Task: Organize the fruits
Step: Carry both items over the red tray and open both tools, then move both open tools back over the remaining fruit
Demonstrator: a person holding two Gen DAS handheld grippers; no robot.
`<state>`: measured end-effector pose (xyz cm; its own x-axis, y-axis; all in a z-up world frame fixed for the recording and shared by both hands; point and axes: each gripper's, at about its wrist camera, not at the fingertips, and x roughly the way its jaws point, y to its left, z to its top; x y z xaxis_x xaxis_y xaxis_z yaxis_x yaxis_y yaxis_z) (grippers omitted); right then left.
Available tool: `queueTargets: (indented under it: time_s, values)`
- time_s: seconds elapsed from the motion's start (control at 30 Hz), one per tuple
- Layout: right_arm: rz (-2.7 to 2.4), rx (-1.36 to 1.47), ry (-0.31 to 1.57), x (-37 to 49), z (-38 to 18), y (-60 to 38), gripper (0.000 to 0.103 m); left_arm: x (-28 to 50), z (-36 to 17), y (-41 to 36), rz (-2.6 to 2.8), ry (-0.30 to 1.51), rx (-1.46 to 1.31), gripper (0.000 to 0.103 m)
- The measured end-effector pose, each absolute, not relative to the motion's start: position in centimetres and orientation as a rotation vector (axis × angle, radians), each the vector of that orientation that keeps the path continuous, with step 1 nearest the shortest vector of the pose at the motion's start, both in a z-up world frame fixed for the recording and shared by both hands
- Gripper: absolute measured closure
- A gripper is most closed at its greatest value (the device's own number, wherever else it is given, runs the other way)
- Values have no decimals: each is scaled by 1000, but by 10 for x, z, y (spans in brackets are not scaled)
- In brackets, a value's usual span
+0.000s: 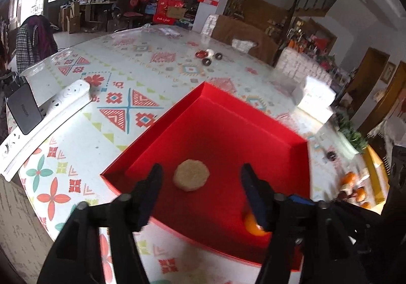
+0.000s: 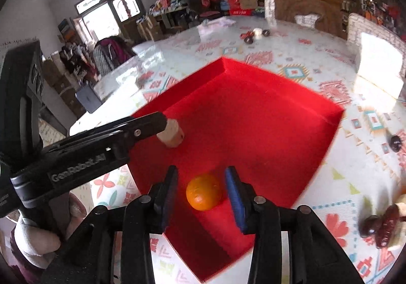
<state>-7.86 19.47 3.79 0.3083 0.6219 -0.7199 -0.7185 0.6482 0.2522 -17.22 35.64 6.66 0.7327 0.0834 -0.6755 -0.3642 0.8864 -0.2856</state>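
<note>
Where patterned tablecloth (image 1: 132, 106) spreads, red box (image 1: 253, 116), cluttered room behind.

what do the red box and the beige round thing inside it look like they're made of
Red box: probably matte paperboard; its thin flat walls meet in sharp folded corners and show no gloss.
Beige round piece: rough and grainy with a dull surface and a faceted edge, perhaps a pastry or a foam or wood fake; the pictures don't settle which.

Orange (image 2: 204, 192) – round, whole, on floor of red tray (image 2: 266, 111), near corner. Tan disc-shaped piece (image 1: 191, 175) – flat, mid-tray, apart from orange.
</note>
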Motion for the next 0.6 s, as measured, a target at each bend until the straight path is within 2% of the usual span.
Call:
queueTargets:
  time_s: [0.07, 0.1, 0.27, 0.33, 0.5, 0.6]
  values:
    - [868, -94, 869, -77, 48, 179, 53, -175, 76, 351, 237, 683, -437, 18]
    - [845, -73, 858, -75, 53, 166, 48, -178, 81, 346, 223, 665, -448, 16]
    - [687, -23, 776, -66, 86, 89, 42, -183, 98, 302, 104, 626, -436, 15]
    - [612, 11, 719, -66, 101, 46, 30, -180, 101, 283, 71, 636, -428, 15]
    - [407, 189, 732, -56, 105, -80, 29, -165, 98, 236, -16, 696, -386, 15]
    - [289, 206, 769, -54, 91, -131, 36, -157, 95, 210, -56, 718, -349, 15]
